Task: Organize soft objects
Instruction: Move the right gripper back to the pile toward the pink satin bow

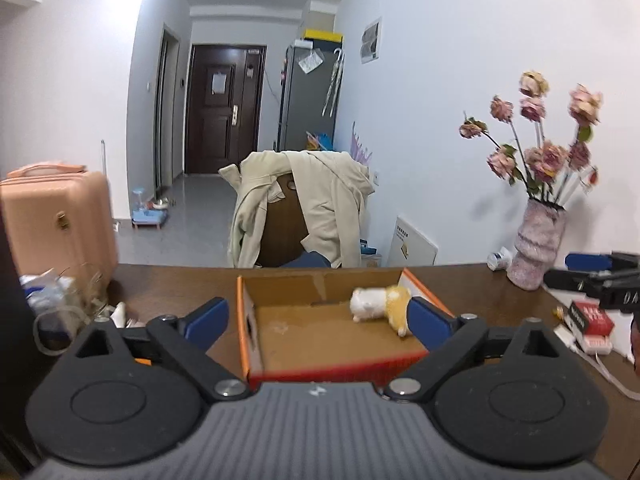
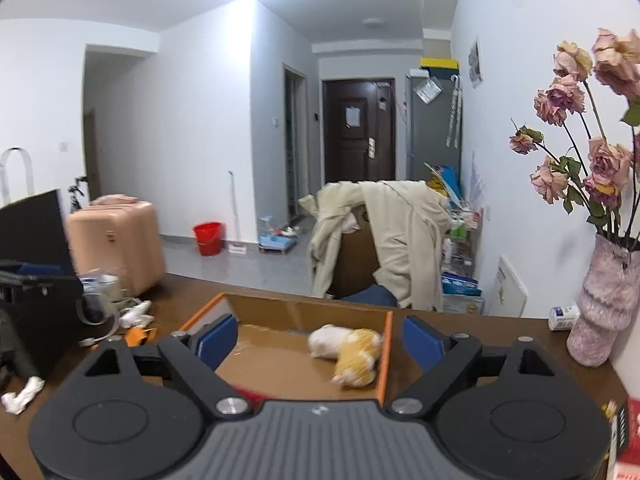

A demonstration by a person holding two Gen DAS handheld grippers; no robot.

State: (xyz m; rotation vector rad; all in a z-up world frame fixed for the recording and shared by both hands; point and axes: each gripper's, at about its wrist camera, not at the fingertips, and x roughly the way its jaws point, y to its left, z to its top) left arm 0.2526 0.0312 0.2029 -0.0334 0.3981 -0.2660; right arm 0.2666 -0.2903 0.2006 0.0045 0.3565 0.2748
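A white and yellow plush toy [image 1: 380,304] lies on its side inside an open cardboard box [image 1: 248,320] with orange walls, near the box's right wall. My left gripper [image 1: 318,314] hovers over the box's near side, jaws wide open and empty, its right blue pad just in front of the toy. In the right wrist view the same toy [image 2: 348,354] rests against the box's right wall [image 2: 386,360]. My right gripper [image 2: 320,334] is open too, with nothing pressed between the pads. Part of the right gripper [image 1: 568,272] shows at the left wrist view's right edge.
The box stands on a brown table. A pink vase of dried roses [image 2: 600,312] and a red packet [image 1: 592,316] are at the right. Glassware and crumpled tissues [image 2: 136,314] clutter the left. Behind are a chair with a beige coat [image 1: 304,208] and a pink suitcase [image 1: 56,224].
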